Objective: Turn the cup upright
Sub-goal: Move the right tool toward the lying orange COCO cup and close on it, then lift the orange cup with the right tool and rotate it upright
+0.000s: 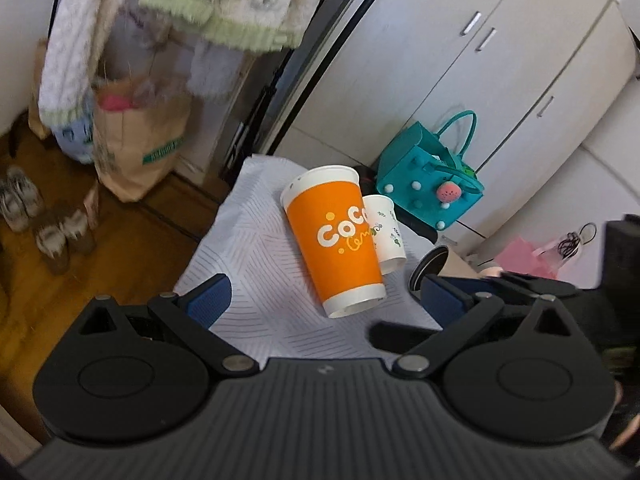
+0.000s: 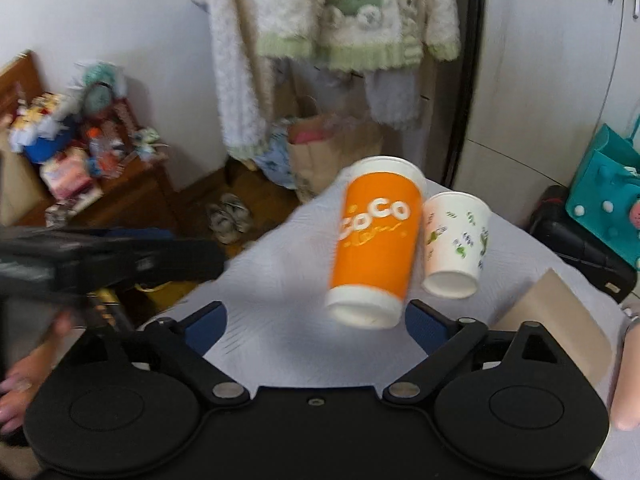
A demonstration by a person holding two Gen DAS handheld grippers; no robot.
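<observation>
A tall orange paper cup (image 1: 336,240) marked "CoCo" stands on the white patterned cloth (image 1: 248,264), narrow base toward me; it also shows in the right wrist view (image 2: 376,240). A smaller white cup with green prints (image 1: 386,232) stands right beside it, touching or nearly so, and shows in the right wrist view too (image 2: 456,244). My left gripper (image 1: 326,300) is open, just short of the orange cup's base. My right gripper (image 2: 316,326) is open, with the orange cup's base near its right finger. Neither holds anything.
A teal felt bag (image 1: 432,184) sits behind the cups on a dark case (image 2: 580,244). A brown card (image 2: 560,320) lies on the cloth at right. A paper bag (image 1: 140,140), shoes (image 1: 24,200) and hanging clothes (image 2: 340,20) lie beyond the table. The left gripper's body (image 2: 100,260) shows at left.
</observation>
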